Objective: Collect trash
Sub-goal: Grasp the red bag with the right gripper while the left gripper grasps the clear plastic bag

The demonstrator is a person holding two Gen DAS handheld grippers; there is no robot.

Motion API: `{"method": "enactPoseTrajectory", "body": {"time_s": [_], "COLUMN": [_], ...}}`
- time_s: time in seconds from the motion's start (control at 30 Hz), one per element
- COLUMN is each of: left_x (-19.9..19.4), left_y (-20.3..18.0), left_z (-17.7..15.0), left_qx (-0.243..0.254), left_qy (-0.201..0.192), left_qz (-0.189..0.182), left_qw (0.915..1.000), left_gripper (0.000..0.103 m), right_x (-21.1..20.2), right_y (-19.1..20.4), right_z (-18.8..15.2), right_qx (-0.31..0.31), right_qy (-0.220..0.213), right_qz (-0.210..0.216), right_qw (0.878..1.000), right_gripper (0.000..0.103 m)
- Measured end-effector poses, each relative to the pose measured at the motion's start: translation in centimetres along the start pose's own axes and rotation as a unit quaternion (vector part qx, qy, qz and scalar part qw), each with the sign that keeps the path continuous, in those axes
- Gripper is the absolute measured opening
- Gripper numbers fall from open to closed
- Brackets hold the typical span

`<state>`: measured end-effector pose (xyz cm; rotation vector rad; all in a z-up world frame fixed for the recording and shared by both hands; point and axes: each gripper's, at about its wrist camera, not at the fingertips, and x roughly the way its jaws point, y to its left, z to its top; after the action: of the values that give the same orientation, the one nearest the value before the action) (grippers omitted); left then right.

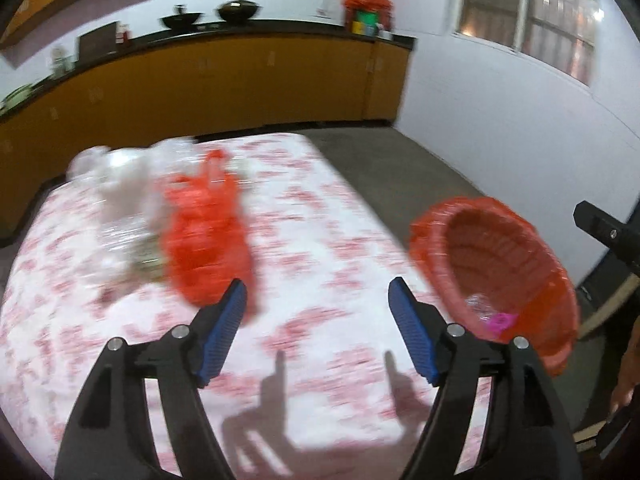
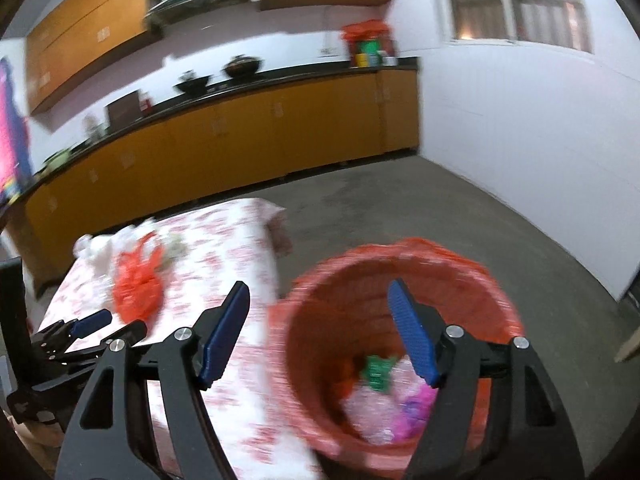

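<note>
A red plastic bag (image 1: 204, 236) lies on the table with the red-patterned cloth (image 1: 320, 240), beside white crumpled plastic trash (image 1: 116, 184). My left gripper (image 1: 318, 296) is open and empty above the cloth, near the bag. A red-lined trash bin (image 1: 500, 264) stands off the table's right edge. My right gripper (image 2: 318, 300) is open and empty above the bin's rim (image 2: 400, 252); trash in green, pink and clear plastic (image 2: 384, 396) lies inside. The red bag (image 2: 136, 280) and left gripper (image 2: 92, 322) show in the right wrist view.
Orange kitchen cabinets (image 1: 240, 80) with a dark counter holding pots run along the far wall. Grey floor (image 2: 440, 208) lies right of the table, bounded by a white wall (image 2: 520, 140) with a window. Part of my right gripper (image 1: 604, 232) shows at the left view's right edge.
</note>
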<state>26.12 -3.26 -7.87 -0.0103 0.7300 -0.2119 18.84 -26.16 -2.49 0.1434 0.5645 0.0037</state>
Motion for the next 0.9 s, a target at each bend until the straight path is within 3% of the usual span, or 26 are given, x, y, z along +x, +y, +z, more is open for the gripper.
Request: {"method": "enactPoseTrajectory", "body": {"time_s": [0.17,0.4,0.6,0.9], "left_x": [-1.9,-4.6,-5.9,-6.7], "left_y": [5.8,13.8,18.9,23.4], "left_z": [-1.0,-2.1,-3.3,-4.6], "left_qx": [-0.018,-0.065,-0.119,-0.159], "left_qy": [-0.019,-0.045,-0.051,-0.051], "left_qz": [0.066,0.146,0.178,0.198], "left_qw": [0.9975,0.9861,0.9755,0.9659], "left_gripper": [0.076,0.08,0.081,0.081], "right_x": [2.4,6.0,9.5,14.0], "right_y": [6.1,13.4,18.8,21.9], "right_z": [0.5,0.2,-1.1,-2.5], "right_qx": [-0.036,-0.062,-0.084,-0.094], "right_qy": [0.021,0.05,0.075,0.104], "right_qz": [0.045,0.1,0.121,0.097], "right_qw": [0.998,0.992,0.986,0.985], "right_gripper": [0.07,0.069,0.069,0.069]}}
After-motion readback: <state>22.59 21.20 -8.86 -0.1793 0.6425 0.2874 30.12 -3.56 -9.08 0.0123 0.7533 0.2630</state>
